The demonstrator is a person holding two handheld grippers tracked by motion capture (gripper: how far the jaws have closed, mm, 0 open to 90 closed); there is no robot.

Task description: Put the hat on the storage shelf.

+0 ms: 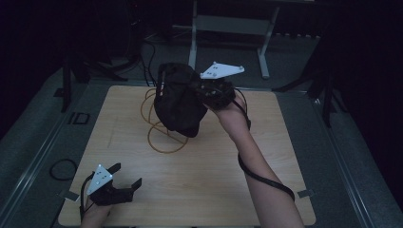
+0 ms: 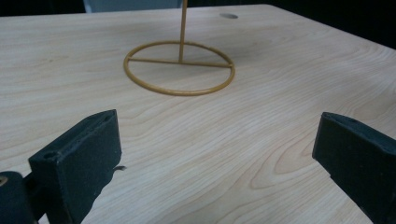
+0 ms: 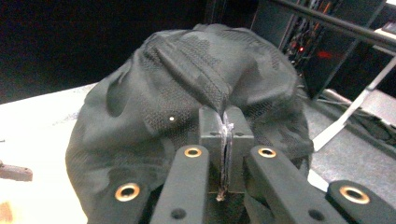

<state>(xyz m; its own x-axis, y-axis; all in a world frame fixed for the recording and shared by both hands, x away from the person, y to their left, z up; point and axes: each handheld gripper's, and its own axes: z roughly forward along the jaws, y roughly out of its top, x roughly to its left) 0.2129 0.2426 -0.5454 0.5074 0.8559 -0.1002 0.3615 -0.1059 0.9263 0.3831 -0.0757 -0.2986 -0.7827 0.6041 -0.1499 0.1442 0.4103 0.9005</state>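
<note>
Right fingers (image 3: 226,128) clamped on black bag (image 1: 178,99), held above bench (image 1: 214,190) over yellow wire stand (image 1: 161,137). Left fingers (image 1: 129,176) apart, empty, near bench's front-left corner.

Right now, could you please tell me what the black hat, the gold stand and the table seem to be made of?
Hat: soft black fabric, apparently mesh-knit; it creases and sags where the right tongs pinch it.
Stand: thin rod, probably metal wire with a matte gold coating; its ring and post hold a rigid shape.
Table: light wood or wood-look laminate, smooth; the grain shows clearly.
</note>
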